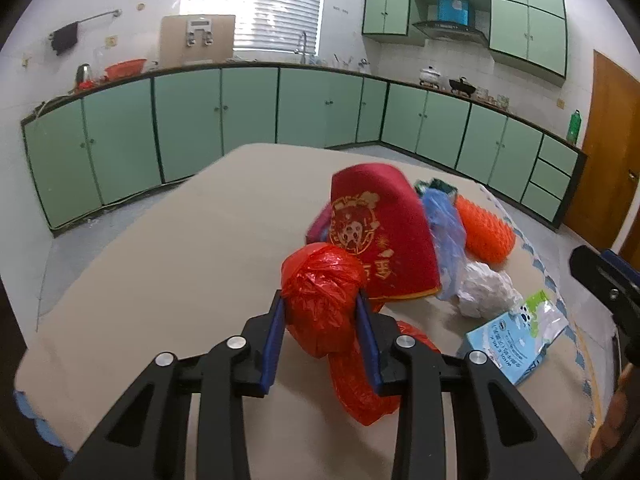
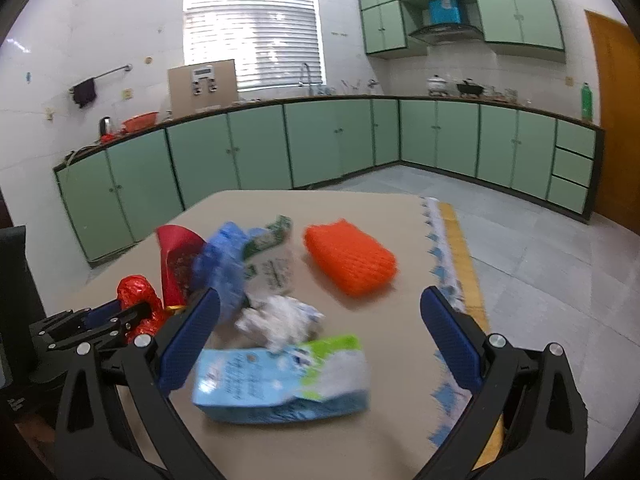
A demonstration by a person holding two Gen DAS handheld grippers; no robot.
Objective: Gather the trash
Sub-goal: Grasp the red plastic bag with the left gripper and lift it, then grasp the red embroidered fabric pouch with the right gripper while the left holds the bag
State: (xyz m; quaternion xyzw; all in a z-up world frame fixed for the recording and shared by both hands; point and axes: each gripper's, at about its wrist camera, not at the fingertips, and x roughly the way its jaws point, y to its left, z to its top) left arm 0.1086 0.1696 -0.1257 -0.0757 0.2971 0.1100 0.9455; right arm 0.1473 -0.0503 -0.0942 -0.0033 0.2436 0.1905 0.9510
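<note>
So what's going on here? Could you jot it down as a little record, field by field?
place: kitchen, green cabinets
surface: table
left claw: closed on red bag
right claw: open, above blue carton
other trash: orange net, white wad, blue bag, red pouch
job: collect trash; all of it on the table

Left claw (image 1: 320, 312) clamped, right claw (image 2: 320, 320) agape

Glossy crinkled red plastic bag (image 1: 320, 300), orange foam mesh sleeve (image 2: 350, 258), crumpled white paper (image 2: 280, 320), matt beige tabletop (image 1: 160, 260)
</note>
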